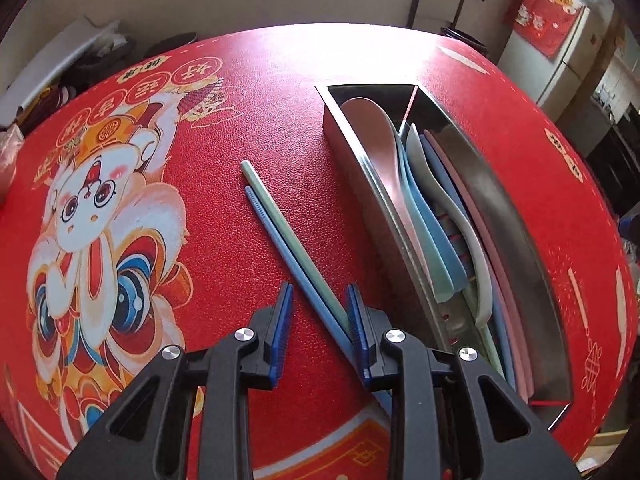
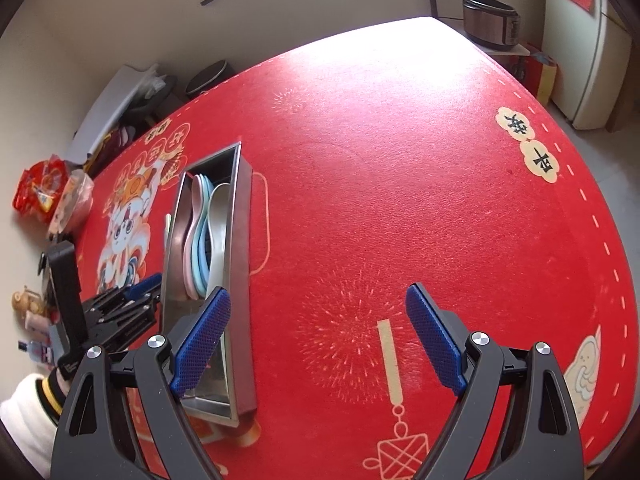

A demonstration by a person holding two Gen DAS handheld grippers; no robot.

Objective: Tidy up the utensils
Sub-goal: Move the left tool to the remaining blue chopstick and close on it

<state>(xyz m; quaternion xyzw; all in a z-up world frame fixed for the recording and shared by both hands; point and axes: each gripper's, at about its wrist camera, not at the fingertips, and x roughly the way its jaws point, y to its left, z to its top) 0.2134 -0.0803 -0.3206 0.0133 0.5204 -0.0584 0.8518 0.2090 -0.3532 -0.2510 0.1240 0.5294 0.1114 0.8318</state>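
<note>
On a red worktop (image 1: 280, 92), the left hand-held gripper (image 1: 320, 300) hangs open over 2 chopsticks (image 1: 280, 232) lying beside a steel tray (image 1: 360, 176) of spoons (image 1: 384, 152). The right hand-held gripper (image 2: 318, 300) gapes wide, empty.

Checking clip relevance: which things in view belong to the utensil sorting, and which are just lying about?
Job:
metal tray
spoons in it
blue chopstick and green chopstick on the tablecloth
left gripper

Lying about:
snack bags
rice cooker
fridge
</note>
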